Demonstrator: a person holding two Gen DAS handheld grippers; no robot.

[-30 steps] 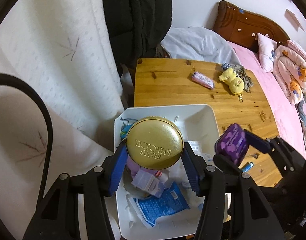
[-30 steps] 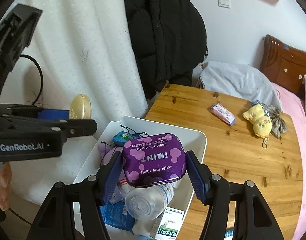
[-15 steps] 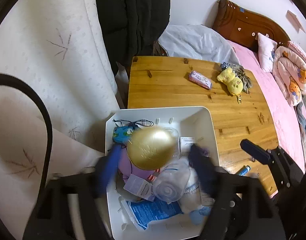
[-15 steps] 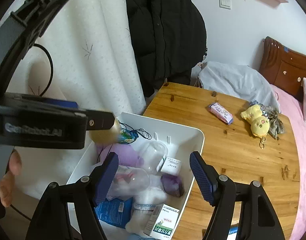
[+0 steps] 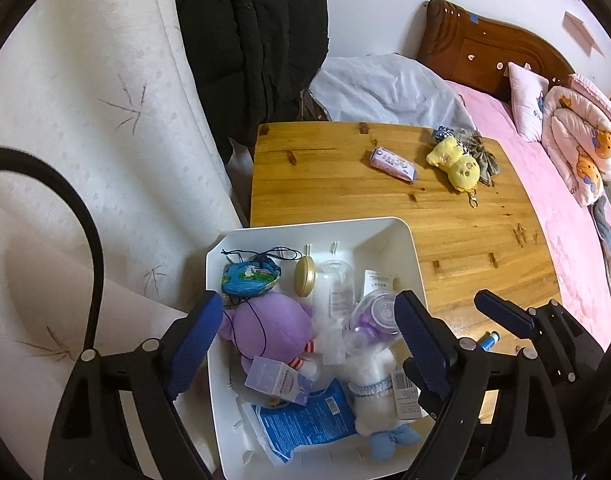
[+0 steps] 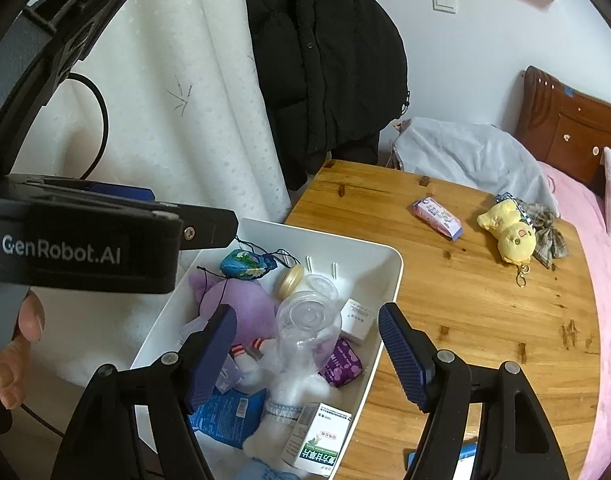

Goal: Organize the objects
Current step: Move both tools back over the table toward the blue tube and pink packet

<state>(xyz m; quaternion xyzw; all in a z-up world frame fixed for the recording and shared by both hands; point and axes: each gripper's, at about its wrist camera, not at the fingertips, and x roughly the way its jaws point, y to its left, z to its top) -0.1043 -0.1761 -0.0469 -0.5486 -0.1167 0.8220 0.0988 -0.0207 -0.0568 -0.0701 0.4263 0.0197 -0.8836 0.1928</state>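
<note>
Left gripper [image 5: 305, 336] over the white bin [image 5: 409, 248], jaws wide apart, empty; gold tin [image 5: 304, 277] lies on edge in the bin ahead of them, beside a blue pouch [image 5: 249, 278]. Right gripper [image 6: 307, 344] likewise spread, empty; purple tin [image 6: 341, 364] sits below between its jaws, half hidden by a clear bottle [image 6: 307, 332]. Tissue pack [image 6: 437, 217] and yellow plush [image 6: 509, 236] remain on the table [image 6: 485, 320]. Bin's near end cut off.

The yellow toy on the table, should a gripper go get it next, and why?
Probably yes. Both the left gripper and the right gripper are open and hold nothing, above the full white bin. The yellow toy and a pink packet lie out on the table. I would reach the right gripper toward the toy.
</note>
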